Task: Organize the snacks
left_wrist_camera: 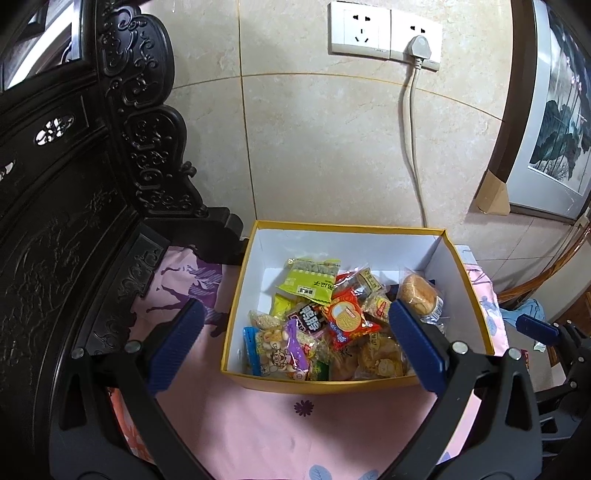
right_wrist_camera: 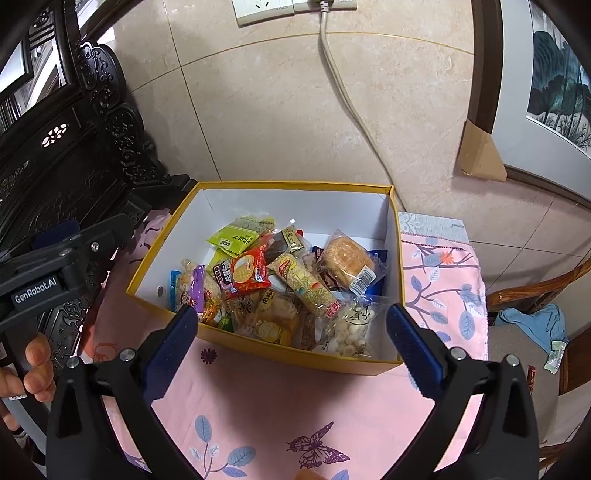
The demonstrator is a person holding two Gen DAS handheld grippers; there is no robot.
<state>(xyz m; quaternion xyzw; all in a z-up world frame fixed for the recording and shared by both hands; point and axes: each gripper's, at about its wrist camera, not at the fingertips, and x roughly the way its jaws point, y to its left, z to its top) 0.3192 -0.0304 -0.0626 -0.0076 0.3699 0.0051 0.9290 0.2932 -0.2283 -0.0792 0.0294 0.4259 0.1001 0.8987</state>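
A yellow box (right_wrist_camera: 266,347) with white inner walls stands open and upright. Inside it the snacks (right_wrist_camera: 273,291) lie piled in wrappers, heaped toward its near wall. A green packet (right_wrist_camera: 240,234) sits near the far wall, a round bun (right_wrist_camera: 345,260) in clear wrap toward the right wall.

My left gripper's blue-padded right finger (left_wrist_camera: 417,347) covers the near right corner of the yellow cardboard box with white inside (left_wrist_camera: 236,302) and part of the round bun in clear wrap (left_wrist_camera: 419,293). The packets at the bottom of the heap lie buried under the upper ones. In the right wrist view, the white wall socket plate (right_wrist_camera: 266,11) is cut by the top edge. The small print on the lime-green snack packet (right_wrist_camera: 236,236) is too small to read.
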